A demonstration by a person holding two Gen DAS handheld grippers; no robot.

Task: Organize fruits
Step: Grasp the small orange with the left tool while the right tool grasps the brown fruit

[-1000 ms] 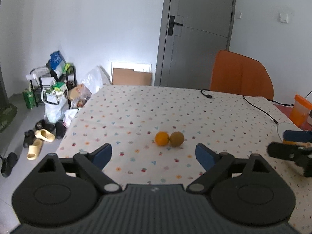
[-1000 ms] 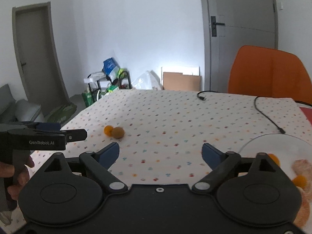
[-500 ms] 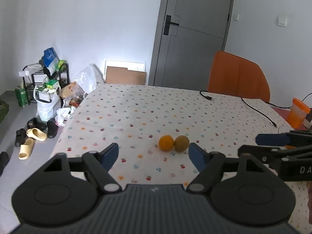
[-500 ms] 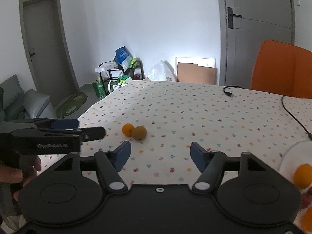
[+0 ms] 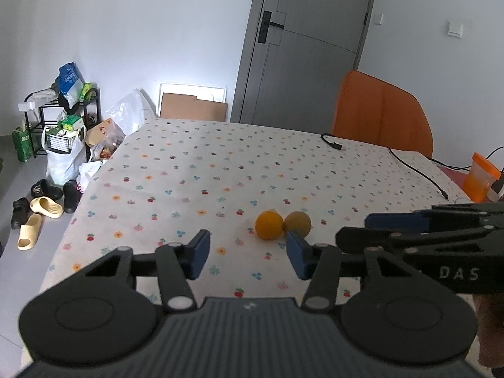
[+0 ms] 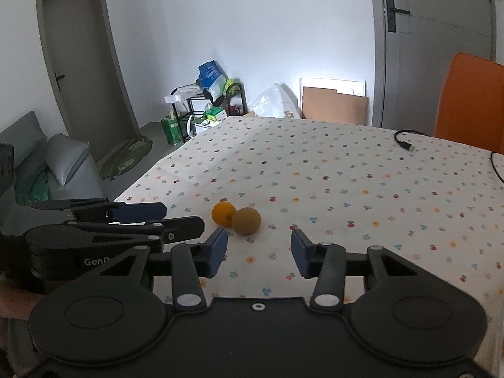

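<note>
- The table (image 5: 195, 170), under a white cloth dotted with small flowers, is the biggest thing in play, and there is one of it. Two fruits sit on its near-middle part, and in these views nothing else lies near them.
- One orange chair (image 5: 381, 116) stands behind the table's far edge.
- There are two grippers, both hovering over the table just short of the fruits, side by side and close to each other.
- The left gripper (image 5: 249, 260) has just been closing its jaws. They stand at a middling gap with only bare cloth between them, so it holds nothing.
- The right gripper (image 6: 259, 253) has likewise just been narrowing. Its jaws are partly apart and empty, and the brown fruit lies just beyond its tips.
- One black cable (image 5: 387, 152) trails across the far right of the cloth.
- One orange cup (image 5: 480, 176) stands at the table's right edge.
- One brown fruit (image 6: 246, 221), round and dull, likely a kiwi, touches the orange on the cloth.
- One orange (image 6: 223, 214) lies on the left of that pair.
- As for progress, I judge these two fruits are not yet sorted: both lie loose on the cloth, untouched. No dish or basket to receive them shows in these views, so where they belong cannot be told here.
</note>
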